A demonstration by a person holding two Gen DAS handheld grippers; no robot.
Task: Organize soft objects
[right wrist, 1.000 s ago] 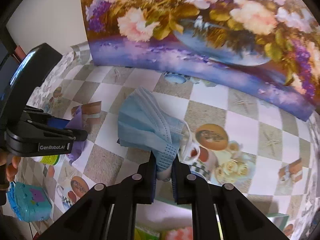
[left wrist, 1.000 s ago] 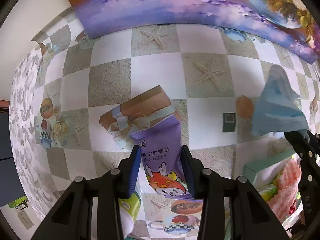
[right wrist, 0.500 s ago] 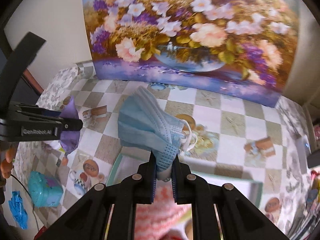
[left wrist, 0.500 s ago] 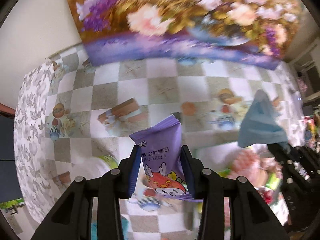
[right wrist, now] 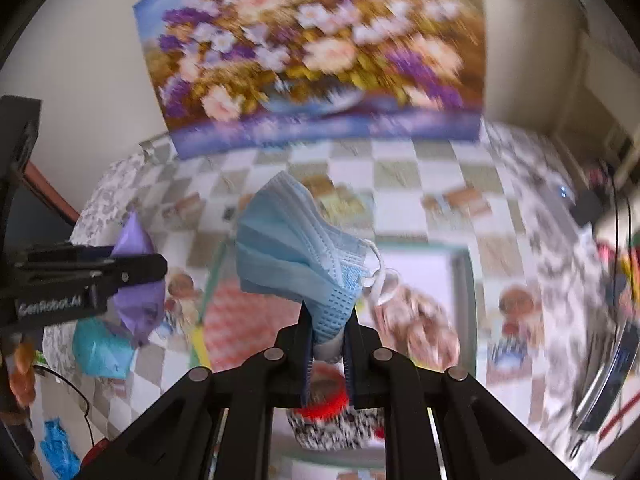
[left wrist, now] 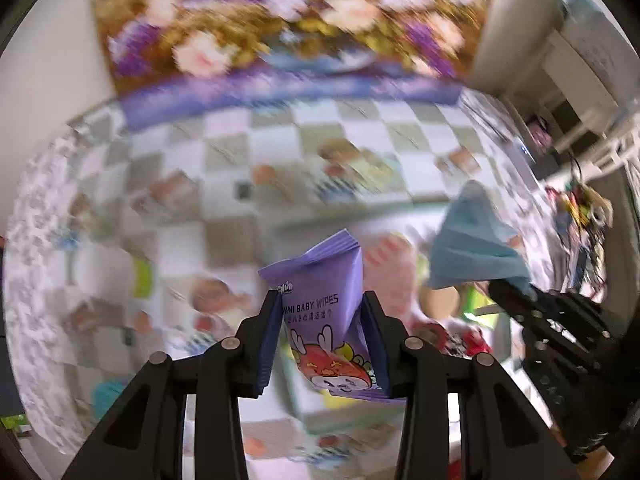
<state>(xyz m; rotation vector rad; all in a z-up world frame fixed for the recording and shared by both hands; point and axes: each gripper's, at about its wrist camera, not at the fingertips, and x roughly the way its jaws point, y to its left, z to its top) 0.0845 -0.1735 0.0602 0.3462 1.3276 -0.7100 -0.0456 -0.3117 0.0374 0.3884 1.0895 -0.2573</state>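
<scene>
- The table (right wrist: 420, 184) with its checked cloth lies far below both grippers.
- A box (right wrist: 464, 280) with a green rim sits on the table, right under the two grippers. It looks like the place where the soft things go.
- The mask (right wrist: 288, 248) is blue and hangs over the box. Its long side points up and away from the right gripper (right wrist: 328, 344).
- The right gripper is pinching the mask by one end.
- The wipes (left wrist: 324, 304) are a purple pack standing up tall in the left gripper (left wrist: 322, 340), which squeezes its sides.
- The wipes are just left of the mask, a bit apart.
- I think both only need to go down, and the mask looks nearer to the middle of the box.
</scene>
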